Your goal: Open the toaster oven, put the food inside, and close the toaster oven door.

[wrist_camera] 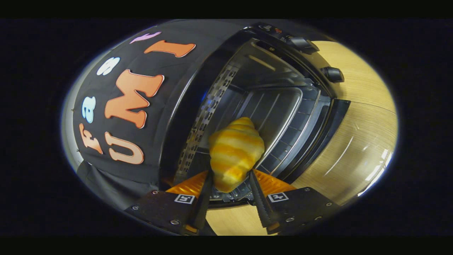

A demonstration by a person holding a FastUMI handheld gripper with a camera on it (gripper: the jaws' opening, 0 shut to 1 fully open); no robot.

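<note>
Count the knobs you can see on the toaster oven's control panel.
2: one knob beside the oven's top corner, another knob further along the panel towards the table. More may be hidden.

The gripper (230, 177) shows as two broad, flat, dark plates, one on each side, each dotted with small round silver screws near its corners and edges. A small square black-and-white marker tag sits on the inner corner of each plate. Beyond the tags, ribbed orange wedges slope inward. From between the plates two long, narrow fingers (204, 202) reach forward, tapering toward their tips, their inner faces finely ridged like saw teeth along the whole length.
</note>
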